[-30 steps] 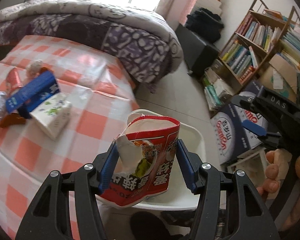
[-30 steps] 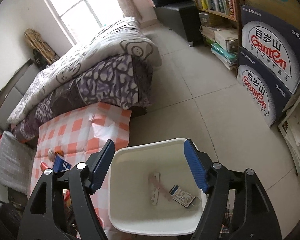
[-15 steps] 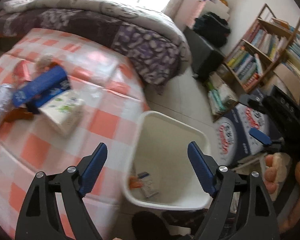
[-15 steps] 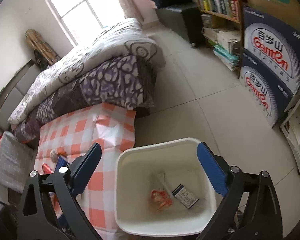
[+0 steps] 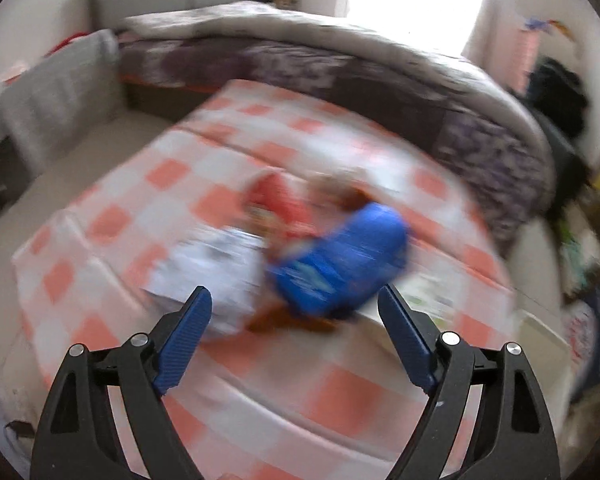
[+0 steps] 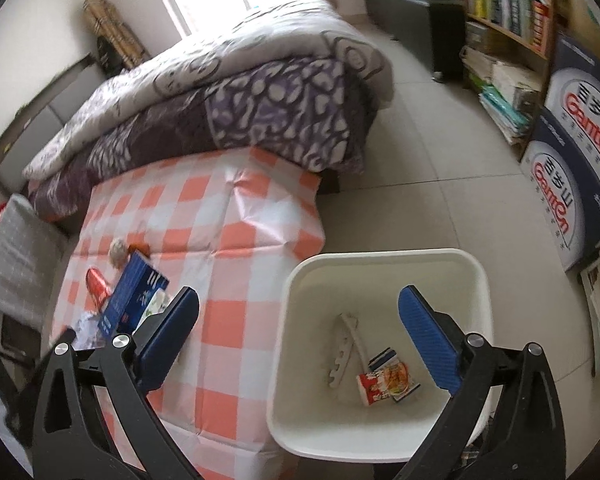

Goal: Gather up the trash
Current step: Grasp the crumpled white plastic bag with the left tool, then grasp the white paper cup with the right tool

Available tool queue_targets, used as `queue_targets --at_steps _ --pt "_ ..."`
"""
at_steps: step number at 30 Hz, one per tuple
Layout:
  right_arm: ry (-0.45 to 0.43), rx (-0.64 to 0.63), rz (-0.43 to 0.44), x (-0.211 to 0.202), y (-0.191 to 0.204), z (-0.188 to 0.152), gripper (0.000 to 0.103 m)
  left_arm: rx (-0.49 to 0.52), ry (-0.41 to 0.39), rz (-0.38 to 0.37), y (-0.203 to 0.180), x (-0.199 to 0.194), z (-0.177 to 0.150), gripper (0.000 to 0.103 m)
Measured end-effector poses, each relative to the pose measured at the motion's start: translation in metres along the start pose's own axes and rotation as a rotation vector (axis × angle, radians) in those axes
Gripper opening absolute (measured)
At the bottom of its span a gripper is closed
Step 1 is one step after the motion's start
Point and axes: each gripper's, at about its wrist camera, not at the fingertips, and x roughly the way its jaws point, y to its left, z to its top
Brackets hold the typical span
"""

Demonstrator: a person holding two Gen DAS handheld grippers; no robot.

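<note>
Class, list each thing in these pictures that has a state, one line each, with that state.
left gripper: empty, jaws opening
right gripper: empty, jaws opening
white bin: upright, holding some trash
red wrapper: lying in bin
blue box: on table, tilted

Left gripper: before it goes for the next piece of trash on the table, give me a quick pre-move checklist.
1. Left gripper empty, jaws opening: ok.
2. Right gripper empty, jaws opening: ok.
3. Trash left on the checked table, including the blue box: ok.
4. Bin beside the table, open, red packet inside: ok.
5. Left wrist view sharp enough to aim: not ok, blurred.
</note>
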Motion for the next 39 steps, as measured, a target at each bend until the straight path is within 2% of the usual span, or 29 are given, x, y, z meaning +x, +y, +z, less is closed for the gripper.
queue_targets --at_steps 2,4,10,12,14,15,17,20,25,32,35,39 --pt "0.013 -0.032 -0.004 0.006 0.012 -0.003 0.096 -0.013 0.013 0.067 0.016 0.014 0.004 0.091" --pt "0.024 -0.059 -0.007 0.011 0.023 -0.005 0.096 -0.025 0.054 0.087 0.029 0.032 0.005 0.091" --pt "0.046 -0.138 -0.008 0.022 0.053 -0.013 0.096 -0.020 0.140 0.077 0.049 0.071 0.001 0.091" --pt "0.052 -0.166 -0.011 0.027 0.061 -0.016 0.096 -0.039 0.143 0.034 0.057 0.076 -0.001 0.090" --pt "0.064 -0.191 -0.012 0.032 0.070 -0.020 0.096 -0.050 0.152 -0.007 0.061 0.076 -0.003 0.070" --pt "0.071 -0.200 -0.012 0.035 0.073 -0.022 0.096 -0.057 0.158 -0.036 0.066 0.074 -0.003 0.067" --pt "0.091 -0.210 -0.008 0.042 0.081 -0.026 0.096 -0.058 0.155 -0.056 0.069 0.068 -0.004 0.059" --pt "0.137 -0.192 0.017 0.053 0.091 -0.034 0.096 -0.056 0.144 -0.070 0.075 0.055 -0.007 0.056" --pt "0.180 -0.139 0.027 0.072 0.111 -0.045 0.096 -0.103 0.074 -0.081 0.097 0.012 -0.005 0.056" --pt "0.198 -0.041 0.015 0.104 0.143 -0.058 0.096 -0.179 -0.041 -0.116 0.122 -0.060 -0.008 0.056" --pt "0.218 0.027 0.014 0.119 0.149 -0.064 0.096 -0.185 -0.076 -0.120 0.129 -0.080 -0.012 0.056" --pt "0.214 0.086 -0.017 0.134 0.152 -0.069 0.096 -0.195 -0.080 -0.113 0.141 -0.090 -0.016 0.057"
